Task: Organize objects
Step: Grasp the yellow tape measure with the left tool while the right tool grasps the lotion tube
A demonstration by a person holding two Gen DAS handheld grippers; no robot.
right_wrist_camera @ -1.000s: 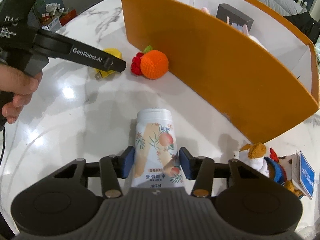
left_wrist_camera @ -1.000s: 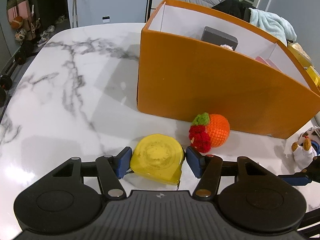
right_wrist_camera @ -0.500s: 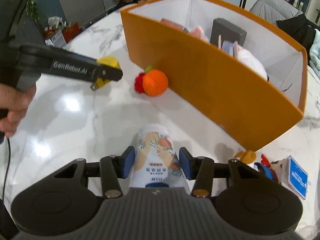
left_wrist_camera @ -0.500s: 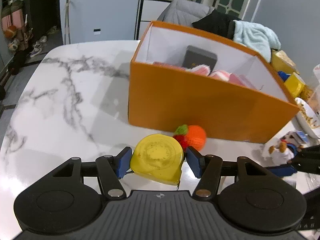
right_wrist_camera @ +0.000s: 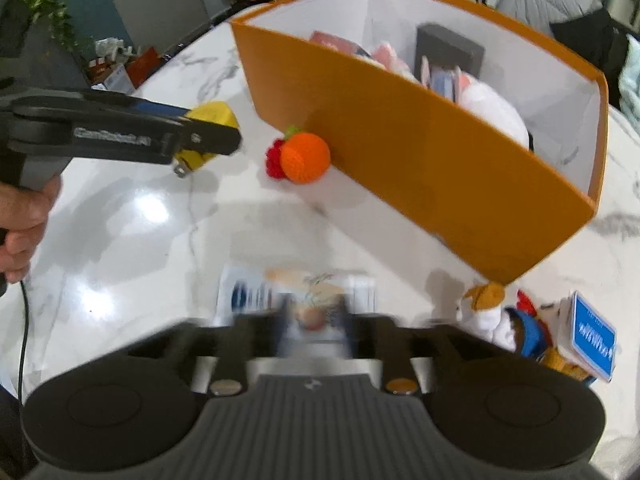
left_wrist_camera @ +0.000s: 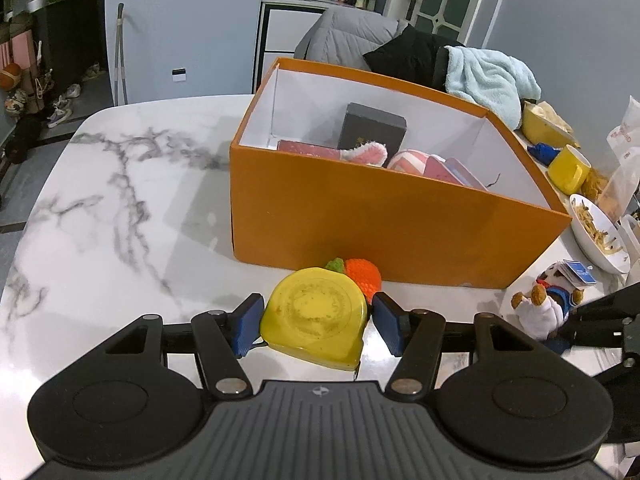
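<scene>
The left gripper [left_wrist_camera: 316, 318] clamps a yellow tape measure [left_wrist_camera: 314, 316] above the white marble table [left_wrist_camera: 100, 216], near the orange box [left_wrist_camera: 384, 224]. The right gripper [right_wrist_camera: 314, 320], motion-blurred, grips a printed pouch [right_wrist_camera: 308, 300]. A kitchen counter [left_wrist_camera: 304, 0] stands behind.

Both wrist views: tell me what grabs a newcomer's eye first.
The big orange box dominates the marble table, already holding several items. In front of it, the left gripper clamps a yellow tape measure, and a crocheted orange toy lies against the box's wall.
</scene>
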